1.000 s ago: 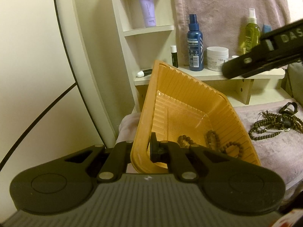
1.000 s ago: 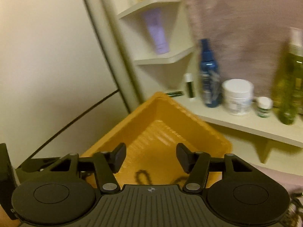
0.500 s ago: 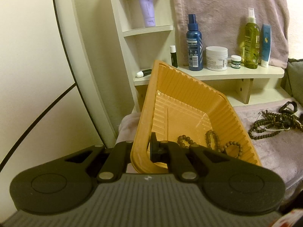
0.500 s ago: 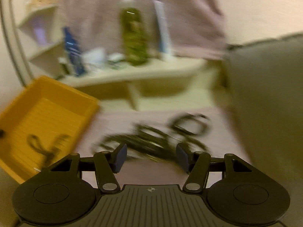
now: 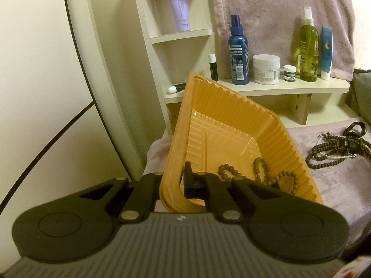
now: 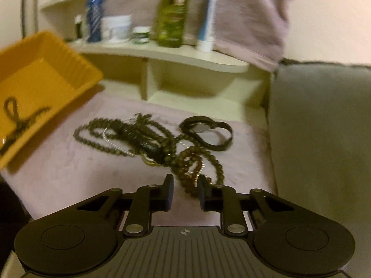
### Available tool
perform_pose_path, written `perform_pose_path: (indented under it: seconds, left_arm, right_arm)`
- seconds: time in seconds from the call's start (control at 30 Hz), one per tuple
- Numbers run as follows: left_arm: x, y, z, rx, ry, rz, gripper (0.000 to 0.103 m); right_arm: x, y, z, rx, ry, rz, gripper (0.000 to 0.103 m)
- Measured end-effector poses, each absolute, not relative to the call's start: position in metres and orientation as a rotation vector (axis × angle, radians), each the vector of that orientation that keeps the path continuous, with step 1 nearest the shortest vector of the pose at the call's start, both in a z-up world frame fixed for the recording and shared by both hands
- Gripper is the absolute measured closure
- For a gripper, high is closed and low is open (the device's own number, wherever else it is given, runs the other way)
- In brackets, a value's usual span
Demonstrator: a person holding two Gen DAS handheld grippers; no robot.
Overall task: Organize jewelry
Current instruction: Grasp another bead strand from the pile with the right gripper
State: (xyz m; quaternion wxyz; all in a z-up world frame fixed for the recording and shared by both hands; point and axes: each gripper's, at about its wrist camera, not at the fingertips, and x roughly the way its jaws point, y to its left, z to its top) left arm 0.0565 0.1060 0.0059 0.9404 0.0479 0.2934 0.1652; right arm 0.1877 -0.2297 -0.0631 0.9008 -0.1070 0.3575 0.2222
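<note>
Closing now, the right gripper [image 6: 185,192] has a loop of brown beads [image 6: 192,162] between its fingers at the near end of the pile on the pink cloth [image 6: 69,162], pads not visibly pressing yet; the left gripper [image 5: 172,183] is clamped on the near wall of the tilted orange tray [image 5: 231,115], which already holds a few bead strings [image 5: 259,173]. Beads look light, limp and tangled with a chain, a dark clasp and a watch [image 6: 206,134], so I'd pinch one loop only and expect neighbours to drag. Right view is blurred, so which strand is in the gap is unclear, and the left view cuts off the pile's right end.
</note>
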Motion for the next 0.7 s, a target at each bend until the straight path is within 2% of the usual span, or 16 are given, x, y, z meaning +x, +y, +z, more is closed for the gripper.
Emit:
perform_pose_path:
  seconds: [0.3,0.37,0.7]
  left_arm:
    - [0.057,0.106,0.007,0.101,0.601,0.338,0.099]
    - [0.057,0.106,0.007,0.101,0.601,0.339,0.099]
    - [0.057,0.106,0.006,0.101,0.601,0.338,0.099]
  right_arm:
    - [0.188,-0.209,-0.079,-0.419,0.73,0.475,0.087]
    - [0.188,-0.208,-0.08,-0.443,0.724,0.477,0.096]
    - [0.183,-0.224,-0.051,-0.302,0.694,0.465,0.097]
